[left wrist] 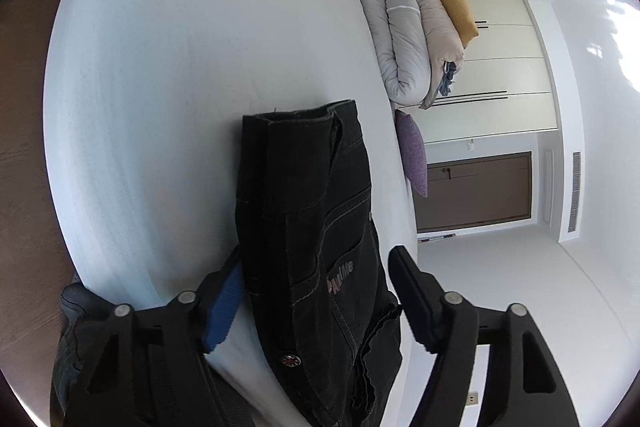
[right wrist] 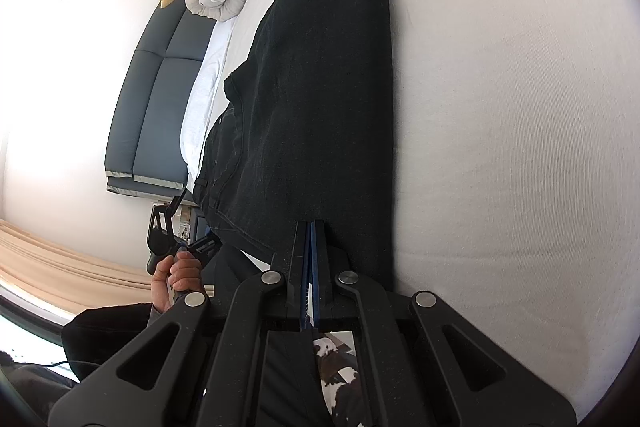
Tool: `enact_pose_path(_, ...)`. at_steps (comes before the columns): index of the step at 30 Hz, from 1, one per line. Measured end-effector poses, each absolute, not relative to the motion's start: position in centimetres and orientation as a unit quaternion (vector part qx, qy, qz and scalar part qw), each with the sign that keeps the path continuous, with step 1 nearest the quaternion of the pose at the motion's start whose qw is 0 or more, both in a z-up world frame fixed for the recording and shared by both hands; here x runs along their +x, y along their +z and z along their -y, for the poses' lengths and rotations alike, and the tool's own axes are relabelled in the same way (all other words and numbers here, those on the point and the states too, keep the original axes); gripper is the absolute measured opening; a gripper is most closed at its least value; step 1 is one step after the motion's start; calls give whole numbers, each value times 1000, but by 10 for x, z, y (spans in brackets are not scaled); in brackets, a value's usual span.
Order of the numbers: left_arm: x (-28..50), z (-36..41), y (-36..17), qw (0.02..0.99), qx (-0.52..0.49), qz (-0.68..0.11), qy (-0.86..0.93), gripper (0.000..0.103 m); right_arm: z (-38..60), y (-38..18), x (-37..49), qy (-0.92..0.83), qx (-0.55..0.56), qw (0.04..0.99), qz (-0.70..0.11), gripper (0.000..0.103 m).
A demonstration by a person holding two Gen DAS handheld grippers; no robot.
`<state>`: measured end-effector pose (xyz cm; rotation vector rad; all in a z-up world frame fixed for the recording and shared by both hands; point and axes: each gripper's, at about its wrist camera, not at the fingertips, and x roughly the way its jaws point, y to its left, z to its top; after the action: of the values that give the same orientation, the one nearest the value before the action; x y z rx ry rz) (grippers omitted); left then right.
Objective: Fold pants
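Black denim pants (left wrist: 312,227) lie on a white bed sheet (left wrist: 180,67); the waistband, a rear pocket and a metal button show in the left wrist view. My left gripper (left wrist: 316,267) is open, its two fingers on either side of the pants' waist end. In the right wrist view the pants (right wrist: 320,87) stretch away across the sheet (right wrist: 500,147), folded lengthwise. My right gripper (right wrist: 310,227) is shut, its tips pressed together at the near edge of the pants; whether cloth is pinched between them I cannot tell. The left gripper (right wrist: 188,223), held in a hand, shows by the waist.
A rolled grey duvet (left wrist: 408,39), a yellow cushion (left wrist: 456,3) and a purple cushion (left wrist: 414,151) lie at the bed's head. A dark padded headboard (right wrist: 156,107) stands behind. White cupboards (left wrist: 500,67) and a brown door (left wrist: 476,191) line the wall.
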<state>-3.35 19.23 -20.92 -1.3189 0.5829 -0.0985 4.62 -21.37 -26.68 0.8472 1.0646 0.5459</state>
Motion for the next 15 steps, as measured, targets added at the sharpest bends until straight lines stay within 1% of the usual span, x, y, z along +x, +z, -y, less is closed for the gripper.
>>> enact_pose_path(2,-31,-189,-216,744,-609,-270,-56,65,213,-267,46,249,387,743,-486,0)
enact_pose_path(4,-27,-187,-225,729,-627,-266,-73,61,213,-267,46,250,387,743,-485,0)
enact_pose_path(6,-28,-189,-233,715,-645,-261,-72,47,213,-267,46,250,387,743,-485,0)
enact_pose_path(7,-27,-190,-236,709,-652,-259,-73,44,214,-267,46,250,387,743,-485,0)
enact_pose_path(9,-24,-191,-239,704,-657,-260,-69,30,214,-267,46,250,388,743,-485,0)
enact_pose_path(11,-19,-189,-239,705,-656,-263,-66,21,214,-265,47,250,386,743,-486,0)
enact_pose_path(12,-19,-188,-238,708,-652,-264,-64,18,214,-263,46,249,382,745,-487,0)
enact_pose_path(15,-17,-187,-233,720,-640,-262,-60,16,207,-242,45,246,348,765,-483,5)
